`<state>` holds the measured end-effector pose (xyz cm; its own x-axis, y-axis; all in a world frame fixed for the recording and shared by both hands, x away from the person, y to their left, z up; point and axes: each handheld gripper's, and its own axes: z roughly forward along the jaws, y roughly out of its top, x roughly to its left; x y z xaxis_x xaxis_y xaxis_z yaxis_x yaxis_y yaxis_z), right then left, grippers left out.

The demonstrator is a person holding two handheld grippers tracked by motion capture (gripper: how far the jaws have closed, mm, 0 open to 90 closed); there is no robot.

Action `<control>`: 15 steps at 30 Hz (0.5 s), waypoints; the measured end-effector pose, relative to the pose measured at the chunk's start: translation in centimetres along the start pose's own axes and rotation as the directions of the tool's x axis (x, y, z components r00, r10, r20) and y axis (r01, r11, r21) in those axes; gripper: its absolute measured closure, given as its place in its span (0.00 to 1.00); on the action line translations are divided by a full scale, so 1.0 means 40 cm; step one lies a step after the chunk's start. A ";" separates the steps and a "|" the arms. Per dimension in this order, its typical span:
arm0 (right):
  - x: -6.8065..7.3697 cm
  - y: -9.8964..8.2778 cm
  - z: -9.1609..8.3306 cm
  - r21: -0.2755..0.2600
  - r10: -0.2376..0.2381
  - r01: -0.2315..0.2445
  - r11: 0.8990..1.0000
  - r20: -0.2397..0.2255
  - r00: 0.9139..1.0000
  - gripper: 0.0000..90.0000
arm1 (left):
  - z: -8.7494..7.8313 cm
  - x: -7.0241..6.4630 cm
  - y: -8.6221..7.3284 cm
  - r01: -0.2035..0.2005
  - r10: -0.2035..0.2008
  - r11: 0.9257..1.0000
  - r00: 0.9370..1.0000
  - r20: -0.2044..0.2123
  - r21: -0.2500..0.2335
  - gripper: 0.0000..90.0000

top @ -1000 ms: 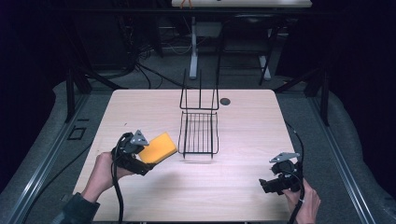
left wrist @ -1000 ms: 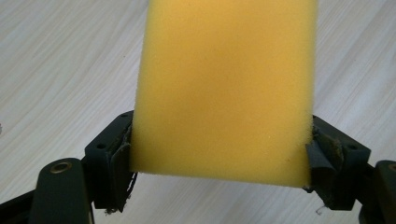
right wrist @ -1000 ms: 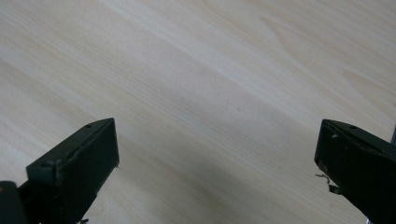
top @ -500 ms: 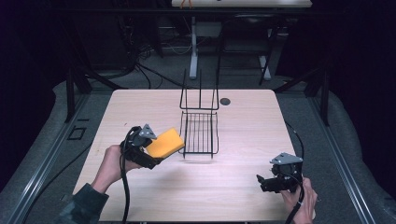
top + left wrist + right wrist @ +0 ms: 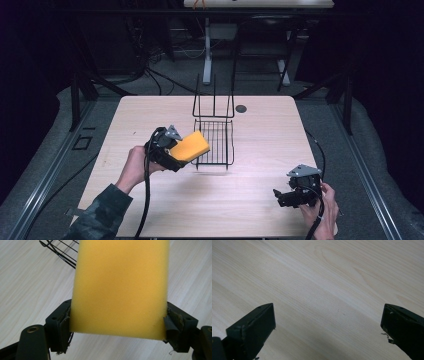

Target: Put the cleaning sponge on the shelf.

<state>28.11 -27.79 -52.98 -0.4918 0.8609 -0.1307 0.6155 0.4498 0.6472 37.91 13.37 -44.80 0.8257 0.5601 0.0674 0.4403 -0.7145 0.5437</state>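
Note:
A yellow sponge [image 5: 191, 145] is held above the table, its far end over the left edge of a black wire rack [image 5: 214, 142]. My left gripper [image 5: 176, 150] is shut on that sponge. In the left gripper view the sponge [image 5: 120, 287] spans the gap between both jaws, and a corner of the wire rack [image 5: 60, 252] shows at the top left. My right gripper [image 5: 281, 196] rests low near the table's front right, open. In the right gripper view its jaws stand wide apart over bare wood, with nothing between them [image 5: 328, 327].
The wooden table [image 5: 150, 115] has a small dark round hole [image 5: 241, 108] behind the rack. The rack has an upright wire back [image 5: 213, 102]. Cables trail from both grippers toward the table's front. Dark floor and desk legs lie beyond the table.
My left gripper has carried the sponge up and to the right, toward the wire rack. The right gripper has shifted slightly left and toward the front edge.

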 end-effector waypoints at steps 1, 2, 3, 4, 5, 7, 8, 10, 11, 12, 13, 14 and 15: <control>0.000 0.000 0.000 -0.002 -0.001 0.001 1.000 -0.001 1.000 0.00 | 0.003 0.004 0.002 0.000 0.000 1.000 1.000 0.005 -0.003 0.24; 0.000 0.001 0.000 -0.002 -0.002 0.002 1.000 -0.003 1.000 0.00 | 0.007 0.007 0.005 0.003 -0.003 1.000 1.000 0.012 -0.009 0.24; 0.000 0.001 0.000 0.001 -0.007 0.007 1.000 -0.004 1.000 0.00 | 0.012 0.010 0.007 0.000 0.000 1.000 1.000 0.008 -0.014 0.24; 0.001 0.001 0.002 0.003 -0.009 0.009 1.000 -0.002 1.000 0.00 | 0.014 0.012 0.008 -0.004 0.004 1.000 1.000 0.015 -0.012 0.24; 0.002 0.001 0.002 0.008 -0.012 0.012 1.000 -0.002 1.000 0.00 | 0.018 0.014 0.010 -0.003 0.003 1.000 1.000 0.017 -0.016 0.24; 0.003 0.002 0.003 0.011 -0.011 0.011 1.000 -0.008 1.000 0.00 | 0.028 0.019 0.012 -0.004 0.005 1.000 1.000 0.020 -0.020 0.24; 0.003 0.002 0.004 0.011 -0.011 0.011 1.000 -0.010 1.000 0.00 | 0.032 0.022 0.013 -0.005 0.005 1.000 1.000 0.022 -0.020 0.24; 0.003 0.002 0.004 0.011 -0.002 0.003 1.000 -0.015 1.000 0.00 | 0.042 0.026 0.016 -0.006 0.007 1.000 1.000 0.022 -0.028 0.24; 0.003 0.001 0.004 0.008 -0.001 0.001 1.000 -0.017 1.000 0.00 | 0.051 0.030 0.020 -0.014 0.015 0.999 1.000 0.023 -0.030 0.24; 0.002 0.001 0.003 0.003 0.003 -0.003 1.000 -0.016 1.000 0.00 | 0.055 0.031 0.022 -0.018 0.019 0.999 1.000 0.021 -0.034 0.24; 0.002 0.001 0.003 0.004 0.005 -0.005 1.000 -0.016 1.000 0.00 | 0.060 0.033 0.025 -0.019 0.020 0.999 1.000 0.018 -0.033 0.24; 0.002 0.001 0.003 0.003 0.005 -0.005 1.000 -0.017 1.000 0.00 | 0.066 0.034 0.029 -0.022 0.023 0.999 1.000 0.018 -0.033 0.24; 0.002 0.001 0.003 0.005 0.001 -0.001 1.000 -0.016 1.000 0.00 | 0.071 0.036 0.033 -0.028 0.029 0.999 0.999 0.021 -0.037 0.24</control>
<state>28.18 -27.66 -53.06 -0.5007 0.8575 -0.1182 0.6189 0.4501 0.6437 40.69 12.06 -46.38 0.8452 0.5304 0.0651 0.4037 -0.7136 0.5726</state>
